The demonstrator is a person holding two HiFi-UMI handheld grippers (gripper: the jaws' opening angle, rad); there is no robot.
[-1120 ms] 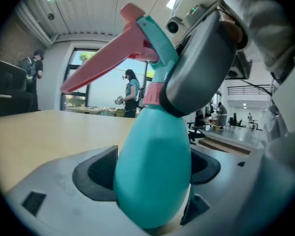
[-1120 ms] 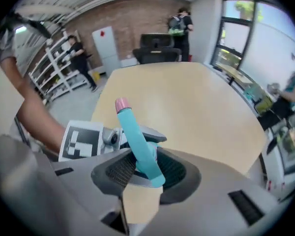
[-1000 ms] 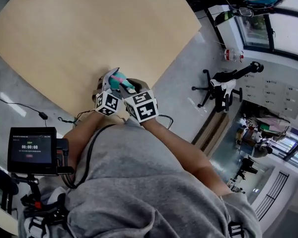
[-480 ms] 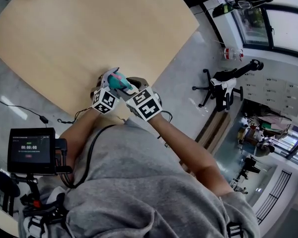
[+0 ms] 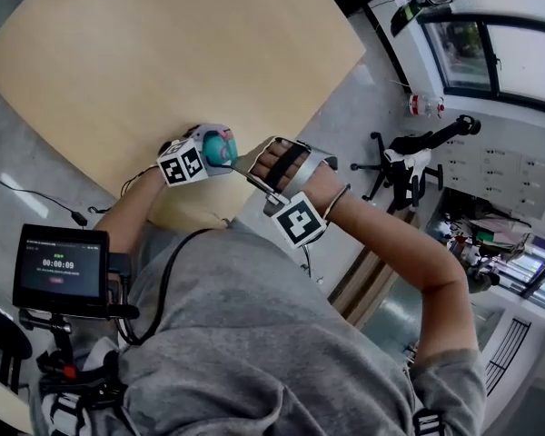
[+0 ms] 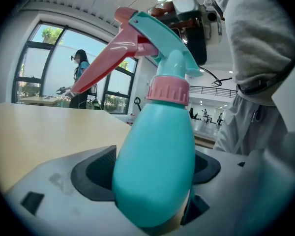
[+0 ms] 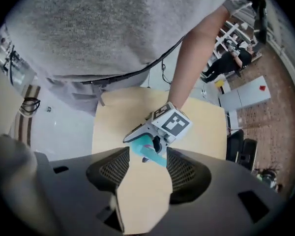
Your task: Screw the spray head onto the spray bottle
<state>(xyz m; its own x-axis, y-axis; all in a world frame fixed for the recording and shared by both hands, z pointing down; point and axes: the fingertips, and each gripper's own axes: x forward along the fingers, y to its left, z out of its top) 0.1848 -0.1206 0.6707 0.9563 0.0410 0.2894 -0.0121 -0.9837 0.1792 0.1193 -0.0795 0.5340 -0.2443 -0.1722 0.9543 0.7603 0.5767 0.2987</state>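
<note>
A teal spray bottle (image 6: 157,166) stands upright in my left gripper (image 6: 155,181), whose jaws are shut on its body. A pink collar (image 6: 168,90) and the teal and pink spray head (image 6: 137,38) sit on its neck. In the head view the bottle (image 5: 220,146) is over the near edge of the tan table (image 5: 163,53), beside the left gripper (image 5: 204,150). My right gripper (image 5: 245,164) is just right of the bottle and apart from it. Its jaws are opening with nothing between them (image 7: 146,168). Beyond them I see the spray head (image 7: 147,149).
A small screen with a timer (image 5: 59,271) stands at the lower left. On the floor to the right are an office chair (image 5: 409,157) and a plastic bottle (image 5: 427,104). A person (image 6: 81,77) stands by the far window.
My right gripper has let go of the spray head, drawn back to the right and opened its jaws. The left gripper still holds the bottle and has shifted slightly.
</note>
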